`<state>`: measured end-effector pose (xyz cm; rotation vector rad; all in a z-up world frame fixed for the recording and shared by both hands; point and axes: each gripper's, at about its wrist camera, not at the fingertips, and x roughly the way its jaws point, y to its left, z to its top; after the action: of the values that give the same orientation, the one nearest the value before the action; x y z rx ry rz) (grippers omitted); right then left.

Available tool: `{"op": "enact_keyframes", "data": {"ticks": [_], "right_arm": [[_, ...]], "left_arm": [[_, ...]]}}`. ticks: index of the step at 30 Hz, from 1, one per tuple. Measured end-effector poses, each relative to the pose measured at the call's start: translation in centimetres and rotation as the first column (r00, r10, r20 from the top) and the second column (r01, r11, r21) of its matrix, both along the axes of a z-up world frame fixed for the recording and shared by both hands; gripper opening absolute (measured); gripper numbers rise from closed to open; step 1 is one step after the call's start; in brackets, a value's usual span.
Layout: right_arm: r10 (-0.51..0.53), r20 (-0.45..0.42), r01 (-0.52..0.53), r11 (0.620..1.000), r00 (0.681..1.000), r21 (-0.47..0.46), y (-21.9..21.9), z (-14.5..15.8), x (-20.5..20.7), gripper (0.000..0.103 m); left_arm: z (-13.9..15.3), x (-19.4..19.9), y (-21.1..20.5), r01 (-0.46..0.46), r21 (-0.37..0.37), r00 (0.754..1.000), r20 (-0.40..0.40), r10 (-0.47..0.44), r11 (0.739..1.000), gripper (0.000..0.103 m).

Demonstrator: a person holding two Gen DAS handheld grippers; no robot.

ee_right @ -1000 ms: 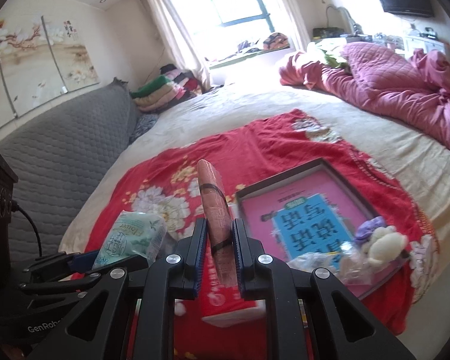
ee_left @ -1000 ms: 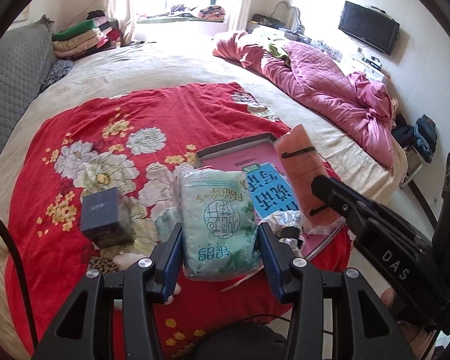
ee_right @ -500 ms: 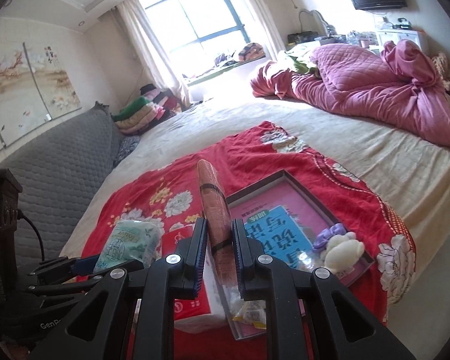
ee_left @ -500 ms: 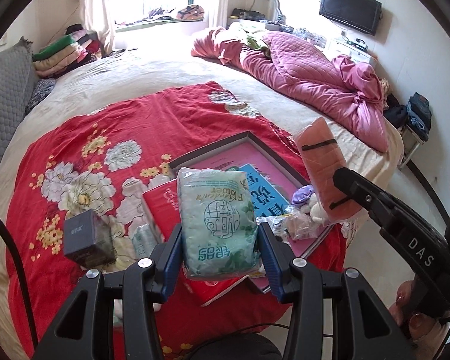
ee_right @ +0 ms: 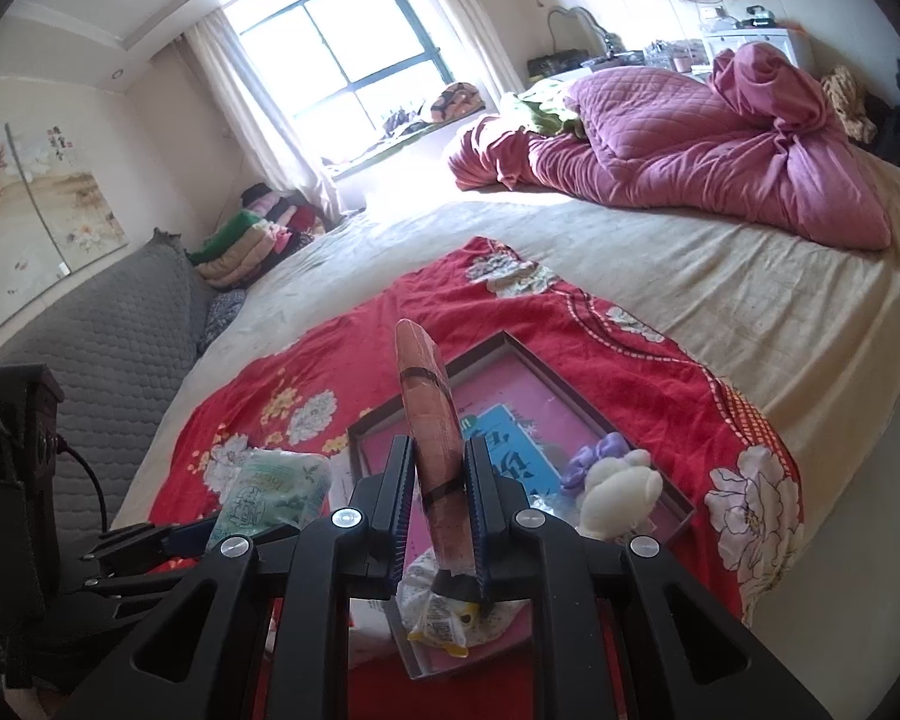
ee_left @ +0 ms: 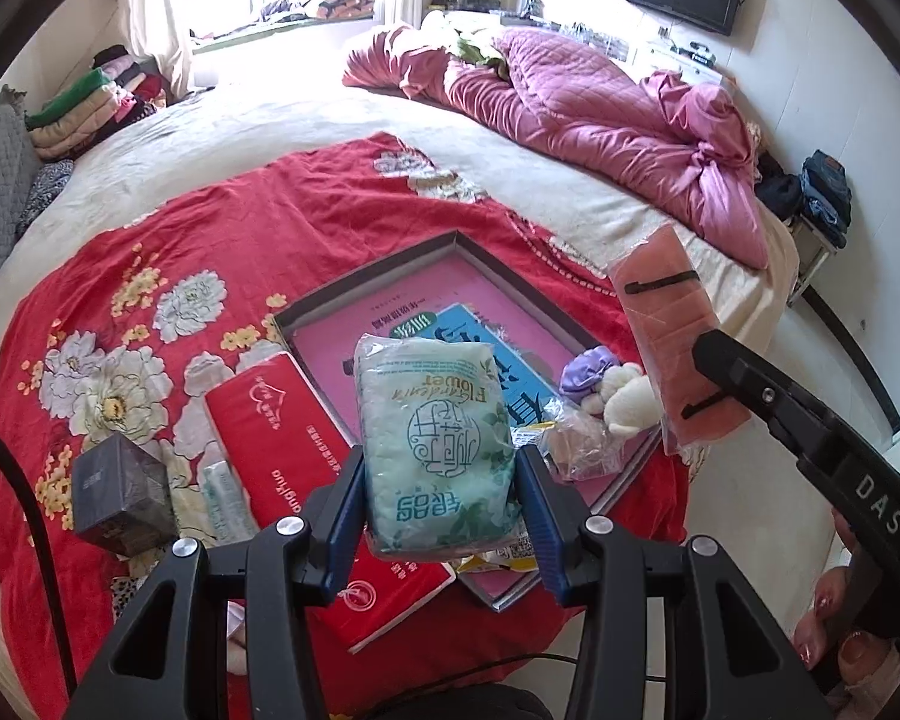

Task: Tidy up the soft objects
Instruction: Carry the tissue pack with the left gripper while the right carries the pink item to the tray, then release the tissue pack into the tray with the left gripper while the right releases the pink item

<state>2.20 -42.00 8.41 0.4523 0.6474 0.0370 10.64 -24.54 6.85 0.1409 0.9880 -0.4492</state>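
Observation:
My left gripper (ee_left: 438, 480) is shut on a pale green tissue pack (ee_left: 435, 441), held in the air above the near edge of a dark-framed tray (ee_left: 366, 276). My right gripper (ee_right: 440, 501) is shut on a flat salmon-pink folded cloth in a clear bag (ee_right: 432, 420), upright and edge-on; that cloth in its bag (ee_left: 669, 342) hangs to the right of the tray in the left wrist view. In the tray lie a pink and blue book (ee_left: 510, 348), a purple scrunchie (ee_left: 588, 363), a white plush toy (ee_left: 627, 399) and crinkled wrappers (ee_left: 576, 444).
A red tissue box (ee_left: 306, 468) lies left of the tray on the red flowered blanket (ee_left: 180, 228), with a dark cube box (ee_left: 120, 495) further left. A crumpled pink quilt (ee_left: 600, 120) fills the far right of the bed. Folded clothes (ee_left: 84, 108) are stacked by the window.
Both grippers have carried their loads to the right across the bed. The tissue pack now hangs over the tray's near edge and the red box shows beneath it; both grips are unchanged.

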Motion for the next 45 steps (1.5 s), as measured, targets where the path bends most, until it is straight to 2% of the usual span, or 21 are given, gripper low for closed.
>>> {"op": "enact_keyframes", "data": {"ticks": [12, 18, 31, 36, 45], "right_arm": [[-0.015, -0.125, 0.023, 0.998, 0.992, 0.058, -1.3, -4.9, 1.4, 0.017], [-0.018, -0.156, 0.03, 0.997, 0.988, 0.074, -1.5, -6.6, 1.9, 0.017], [0.004, -0.223, 0.003, 1.0, 0.975, 0.028, -0.3, -9.1, 3.3, 0.017], [0.043, -0.251, -0.043, 0.999, 0.967, 0.006, 0.6, -9.9, 3.8, 0.017], [0.021, -0.263, -0.032, 0.999, 0.965, -0.037, 0.8, -10.6, 4.0, 0.017]], "left_arm": [[-3.4, 1.9, -1.8, 0.014, 0.032, 0.999, -0.045, -0.013, 0.999, 0.048], [-4.7, 2.4, -2.2, 0.011, 0.048, 0.998, -0.058, -0.008, 0.999, 0.048], [-6.8, 3.6, -2.7, 0.012, 0.059, 0.996, -0.086, -0.007, 0.998, 0.048], [-7.4, 3.9, -2.7, 0.01, 0.058, 0.995, -0.098, -0.004, 0.998, 0.048], [-8.4, 4.5, -2.9, 0.015, 0.063, 0.992, -0.122, -0.007, 0.998, 0.048]]}}
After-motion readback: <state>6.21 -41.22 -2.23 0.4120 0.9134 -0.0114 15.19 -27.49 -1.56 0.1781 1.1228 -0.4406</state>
